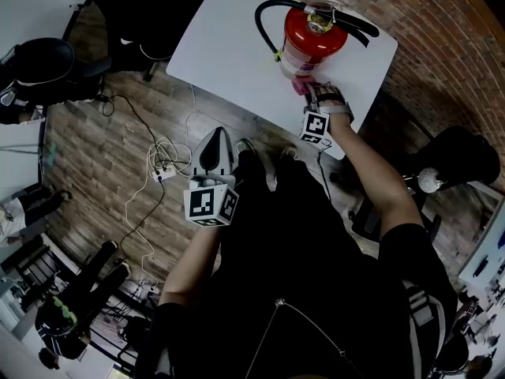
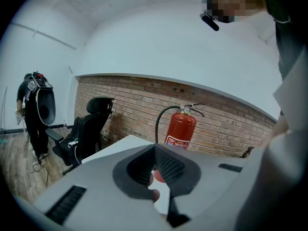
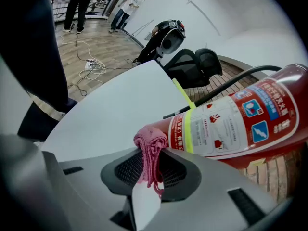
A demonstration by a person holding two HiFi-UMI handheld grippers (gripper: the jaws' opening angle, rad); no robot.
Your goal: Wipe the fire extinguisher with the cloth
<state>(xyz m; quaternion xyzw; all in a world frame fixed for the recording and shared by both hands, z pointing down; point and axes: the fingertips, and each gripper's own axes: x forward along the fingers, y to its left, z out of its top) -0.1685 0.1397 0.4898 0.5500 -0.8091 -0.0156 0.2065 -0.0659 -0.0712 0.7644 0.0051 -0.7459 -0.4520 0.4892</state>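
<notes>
The red steel fire extinguisher stands upright near the far corner of the white tabletop, its long axis vertical. The right gripper comes at the extinguisher from the person's side, low on the cylinder. Its jaws are clenched on a bunched pink cloth, whose folded end juts out ahead of the tips. That end meets the extinguisher just above its base, beside the yellow-green band and the white label; it looks to be touching, though actual pressure cannot be judged. I judge the wipe is at its start or in a low pass. Most of the red body rises above the cloth, so the stroke has to run up along the axis or sweep round the curve. The left gripper is far from the extinguisher, held back off the table edge over the wooden floor. Its jaws are drawn together on nothing and merely aimed towards the extinguisher, so the right arm is the working one. The black hose arcs from the extinguisher's valve down its left side, and the lever and gauge crowd the top — both could snag the cloth higher up. A black office chair stands left of the extinguisher in the left gripper view, before the brick wall, well clear of the stroke.
</notes>
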